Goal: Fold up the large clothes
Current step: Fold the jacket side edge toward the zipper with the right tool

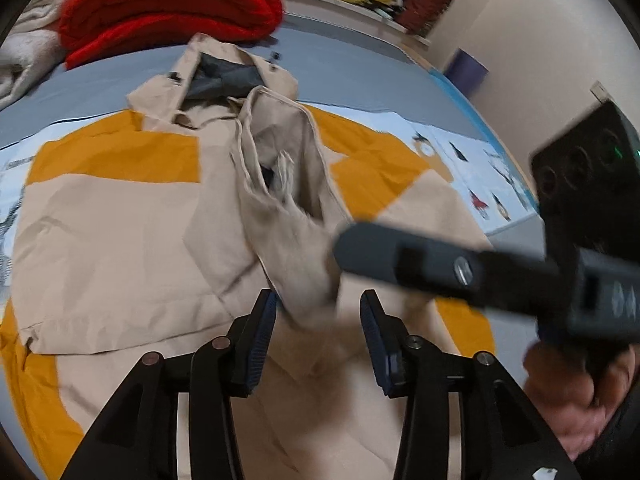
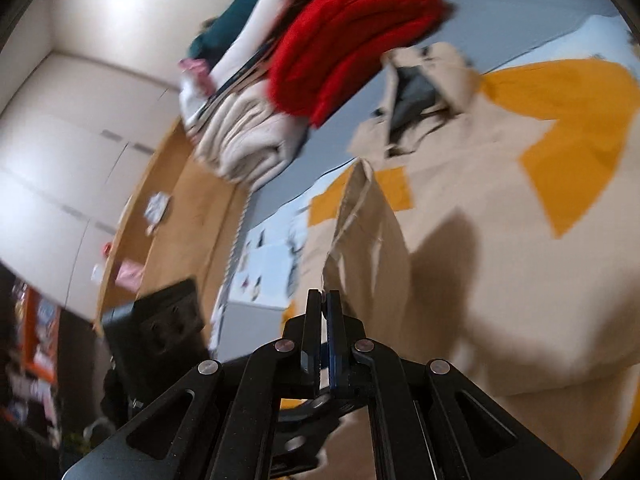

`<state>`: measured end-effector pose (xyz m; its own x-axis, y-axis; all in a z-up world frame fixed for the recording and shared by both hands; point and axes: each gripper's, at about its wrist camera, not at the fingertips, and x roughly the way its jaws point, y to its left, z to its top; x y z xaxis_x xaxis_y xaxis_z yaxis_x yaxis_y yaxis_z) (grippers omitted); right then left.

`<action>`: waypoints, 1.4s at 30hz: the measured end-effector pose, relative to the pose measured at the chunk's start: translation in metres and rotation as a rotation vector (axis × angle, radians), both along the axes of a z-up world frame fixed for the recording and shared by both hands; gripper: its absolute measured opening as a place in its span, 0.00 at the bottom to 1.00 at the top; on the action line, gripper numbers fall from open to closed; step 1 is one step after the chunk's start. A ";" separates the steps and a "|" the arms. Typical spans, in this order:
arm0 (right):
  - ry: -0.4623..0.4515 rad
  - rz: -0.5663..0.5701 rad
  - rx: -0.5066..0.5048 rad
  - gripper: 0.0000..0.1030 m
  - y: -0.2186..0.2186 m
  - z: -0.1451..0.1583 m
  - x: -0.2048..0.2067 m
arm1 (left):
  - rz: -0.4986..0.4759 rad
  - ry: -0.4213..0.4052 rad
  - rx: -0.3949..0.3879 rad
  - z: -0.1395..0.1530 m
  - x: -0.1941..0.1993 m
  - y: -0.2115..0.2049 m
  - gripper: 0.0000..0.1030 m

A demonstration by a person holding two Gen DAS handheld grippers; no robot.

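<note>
In the left wrist view, a beige and orange jacket [image 1: 120, 216] is lying spread on a bed [image 1: 352, 76] covered in grey, its collar pointing far and one sleeve [image 1: 280, 184] being lifted across its middle. The left tongs [image 1: 318, 312] are standing apart with the sleeve's low end hanging between them, neither pad pressing on it. The right tongs [image 1: 348, 248] are reaching in from the right, blurred, their tip meeting the sleeve cloth, with a hand [image 1: 576, 392] gripping their handle at the near right. A folded red blanket [image 1: 168, 4] is sitting at the far left of the bed. In the right wrist view, the right tongs [image 2: 324, 300] are pressed together on the edge of the sleeve [image 2: 368, 240], which is rising in a beige fold above the jacket [image 2: 520, 240] body. The red blanket [image 2: 352, 36] is lying far beyond, beside a cream bundle [image 2: 248, 140].
</note>
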<state>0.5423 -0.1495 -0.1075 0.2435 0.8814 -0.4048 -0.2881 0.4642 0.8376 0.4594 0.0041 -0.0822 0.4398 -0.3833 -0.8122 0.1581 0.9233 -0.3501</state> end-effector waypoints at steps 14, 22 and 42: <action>0.052 -0.308 -0.362 0.29 -0.047 -0.021 0.012 | 0.594 -0.044 0.094 0.021 -0.005 0.139 0.05; 0.341 -0.420 -0.590 0.29 -0.082 -0.081 0.021 | 0.723 0.212 -0.139 -0.036 -0.010 0.187 0.11; 0.239 -0.482 -0.684 0.29 -0.090 -0.059 0.022 | 0.828 0.163 -0.044 -0.025 -0.008 0.222 0.24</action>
<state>0.5647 -0.2397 -0.1668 0.3681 0.2487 -0.8959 0.2172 0.9139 0.3430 0.4515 0.2258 -0.1073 0.4716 -0.0213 -0.8816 -0.6194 0.7036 -0.3483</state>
